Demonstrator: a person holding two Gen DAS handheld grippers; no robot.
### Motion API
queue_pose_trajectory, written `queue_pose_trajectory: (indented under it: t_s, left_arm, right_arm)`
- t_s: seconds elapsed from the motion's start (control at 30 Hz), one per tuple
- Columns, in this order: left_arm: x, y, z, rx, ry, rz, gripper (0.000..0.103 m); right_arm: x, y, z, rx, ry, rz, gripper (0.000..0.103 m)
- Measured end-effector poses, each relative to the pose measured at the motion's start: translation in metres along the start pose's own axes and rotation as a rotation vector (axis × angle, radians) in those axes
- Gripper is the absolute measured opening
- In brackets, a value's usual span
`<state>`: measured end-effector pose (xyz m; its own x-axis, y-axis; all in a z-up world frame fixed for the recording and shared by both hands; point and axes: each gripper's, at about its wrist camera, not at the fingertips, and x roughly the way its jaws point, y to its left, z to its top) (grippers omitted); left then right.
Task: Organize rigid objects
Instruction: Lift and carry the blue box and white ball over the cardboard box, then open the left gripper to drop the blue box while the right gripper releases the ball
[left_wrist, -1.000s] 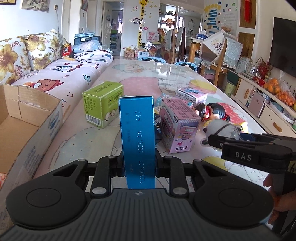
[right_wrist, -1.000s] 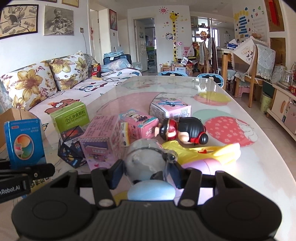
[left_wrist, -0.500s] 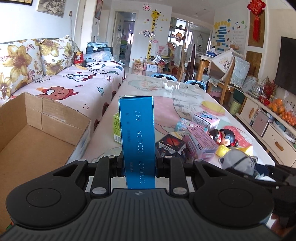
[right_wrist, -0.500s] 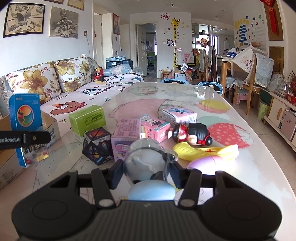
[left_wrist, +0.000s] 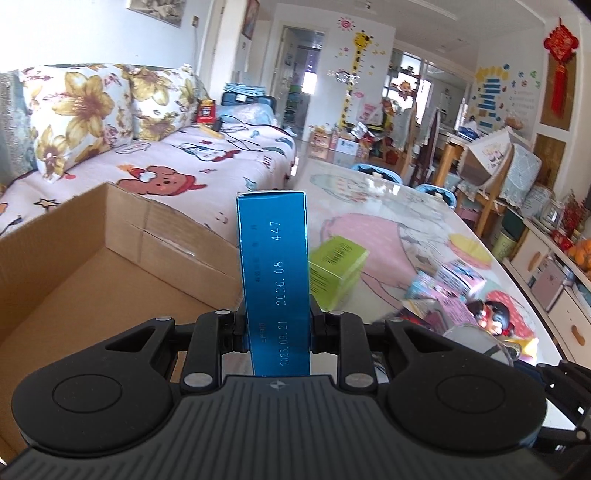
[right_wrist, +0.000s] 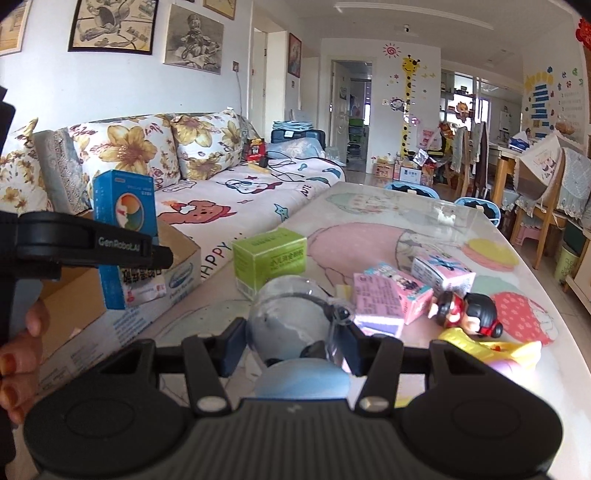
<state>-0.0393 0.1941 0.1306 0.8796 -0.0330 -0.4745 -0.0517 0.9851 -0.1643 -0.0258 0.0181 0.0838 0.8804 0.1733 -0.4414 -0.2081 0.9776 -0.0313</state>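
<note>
On the worktop (right_wrist: 424, 229): small boxes and toys, close together
Left gripper (left_wrist: 275, 328): pinching tall blue box (left_wrist: 273, 280), held upright over edge of cardboard box (left_wrist: 74, 273)
Blue box writing: "2026.08", "447", "2023.09.21" down narrow side
Left gripper arm writing: "GenRobot.AI", read from right wrist view
Right gripper (right_wrist: 291, 341): pinching clear round ball (right_wrist: 288, 317), grey inside, above worktop
Green box (right_wrist: 269, 254): on worktop beside cardboard box, tiny writing, too small to read
Pink boxes (right_wrist: 391, 299): lying near doll with black hair and red headphones (right_wrist: 469, 314)
Yellow toy (right_wrist: 491, 350): just in front of doll
</note>
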Motion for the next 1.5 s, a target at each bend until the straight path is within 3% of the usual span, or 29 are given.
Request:
queue_pose_trajectory:
  t_s: [0.2,0.47,0.6,0.9,1.03,1.13,1.2,1.27,1.5]
  left_arm:
    - [0.003,0.014,0.010,-0.044,-0.047,0.100,0.030]
    - [0.017,0.041,0.011,-0.231,0.009,0.249,0.030]
    - [0.012,0.048,0.011,-0.263,0.007,0.330,0.030]
    - [0.009,0.051,0.013,-0.299,0.040,0.361,0.030]
    - [0.009,0.053,0.015,-0.296,0.039,0.368,0.033]
    - [0.011,0.056,0.017,-0.293,0.042,0.365,0.044]
    - [0.010,0.056,0.017,-0.294,0.037,0.361,0.067]
    - [0.009,0.054,0.018,-0.278,0.029,0.348,0.073]
    - [0.009,0.033,0.016,-0.167,0.003,0.285,0.092]
  right_arm:
    - [0.019,0.023,0.030,-0.041,-0.044,0.069,0.053]
    - [0.063,0.065,0.058,-0.153,-0.054,0.209,0.053]
    - [0.087,0.088,0.058,-0.203,-0.033,0.262,0.053]
    - [0.111,0.114,0.052,-0.247,0.035,0.327,0.054]
    - [0.105,0.114,0.050,-0.226,0.029,0.331,0.062]
    - [0.095,0.107,0.052,-0.205,0.007,0.283,0.069]
    - [0.086,0.099,0.051,-0.179,0.000,0.254,0.072]
    - [0.076,0.089,0.048,-0.148,-0.004,0.212,0.078]
    - [0.044,0.053,0.032,-0.064,-0.045,0.053,0.083]
